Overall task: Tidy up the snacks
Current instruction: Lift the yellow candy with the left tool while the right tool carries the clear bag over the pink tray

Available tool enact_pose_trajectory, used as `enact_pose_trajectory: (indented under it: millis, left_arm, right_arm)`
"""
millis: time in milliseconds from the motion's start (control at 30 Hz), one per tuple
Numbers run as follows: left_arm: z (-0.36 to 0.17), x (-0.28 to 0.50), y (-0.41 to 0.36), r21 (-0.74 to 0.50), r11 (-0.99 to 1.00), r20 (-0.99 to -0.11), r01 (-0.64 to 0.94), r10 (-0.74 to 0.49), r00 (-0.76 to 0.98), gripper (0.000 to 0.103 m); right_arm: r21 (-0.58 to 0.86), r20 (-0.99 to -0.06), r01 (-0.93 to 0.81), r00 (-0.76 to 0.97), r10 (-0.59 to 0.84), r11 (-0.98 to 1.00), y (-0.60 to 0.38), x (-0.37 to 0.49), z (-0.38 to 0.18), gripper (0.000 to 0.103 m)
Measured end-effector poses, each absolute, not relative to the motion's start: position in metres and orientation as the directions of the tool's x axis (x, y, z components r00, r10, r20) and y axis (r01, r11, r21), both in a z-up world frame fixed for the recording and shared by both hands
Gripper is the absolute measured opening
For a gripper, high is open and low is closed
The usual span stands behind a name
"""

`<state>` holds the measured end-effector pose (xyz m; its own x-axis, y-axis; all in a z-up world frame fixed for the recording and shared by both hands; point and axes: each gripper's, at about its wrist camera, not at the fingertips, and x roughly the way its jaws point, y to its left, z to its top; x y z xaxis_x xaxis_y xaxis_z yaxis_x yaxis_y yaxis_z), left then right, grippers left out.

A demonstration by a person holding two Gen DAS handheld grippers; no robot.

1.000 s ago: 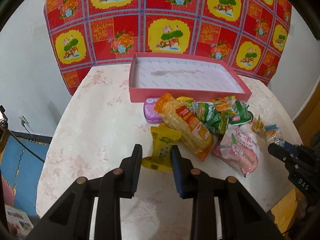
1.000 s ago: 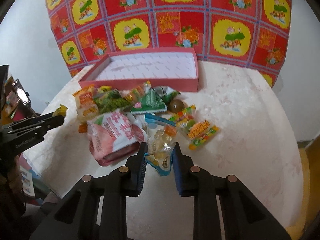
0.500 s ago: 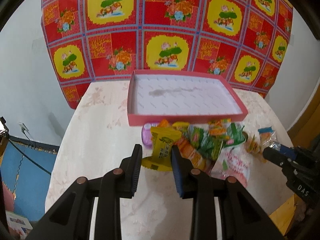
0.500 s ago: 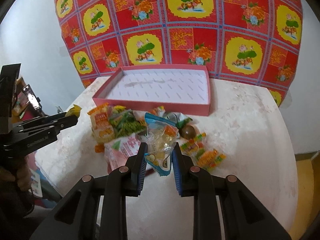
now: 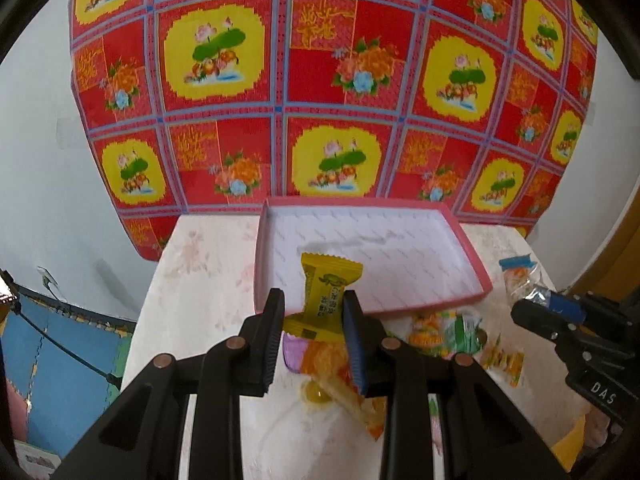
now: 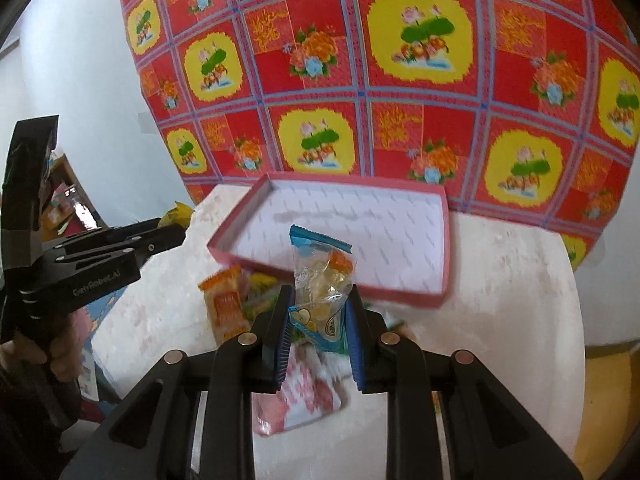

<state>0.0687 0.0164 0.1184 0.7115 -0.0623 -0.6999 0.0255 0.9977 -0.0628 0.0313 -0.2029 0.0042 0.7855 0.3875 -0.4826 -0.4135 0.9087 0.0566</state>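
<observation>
On my left wrist view, the left gripper is pinching a yellow candy packet between its two fingers, the packet standing upright and raised above the table. Behind it I see the pink tray, its white floor bare apart from a faint smudge. Under and beside my fingers lies the snack pile: an orange packet, a purple tin partly hidden, and green wrappers. At the right edge I see the other gripper with its clear bag.

On my right wrist view, the right gripper is clamped on a clear candy bag with blue ends, also upright and lifted off the table. The pink tray sits just beyond it, tilted in the view. Below I see a pink-and-white packet and an orange snack bag on the table. At the left, the other gripper shows a bit of yellow at its tip. A red floral cloth hangs behind.
</observation>
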Motion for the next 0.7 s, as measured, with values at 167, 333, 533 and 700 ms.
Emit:
enact_pose_trajectory:
  millis: [167, 333, 533, 700]
  left_arm:
    - [0.131, 0.083, 0.019, -0.072, 0.997, -0.682, 0.021, -0.065, 0.728, 0.03]
    - [0.138, 0.098, 0.018, -0.078, 0.997, -0.688, 0.028, -0.075, 0.722, 0.03]
    - [0.136, 0.118, 0.009, -0.08, 0.996, -0.704, 0.044, -0.088, 0.704, 0.03]
    - [0.127, 0.139, 0.002, -0.074, 0.996, -0.723, 0.049, -0.088, 0.685, 0.03]
  right_arm:
    - [0.055, -0.472, -0.415, 0.791, 0.39, 0.908, -0.205, 0.044, 0.023, 0.025]
    - [0.044, -0.468, -0.412, 0.796, 0.384, 0.91, -0.204, 0.056, 0.036, 0.025]
    - [0.04, -0.48, -0.412, 0.791, 0.379, 0.91, -0.199, 0.076, 0.043, 0.025]
    - [0.045, -0.49, -0.402, 0.789, 0.371, 0.914, -0.199, 0.099, 0.045, 0.025]
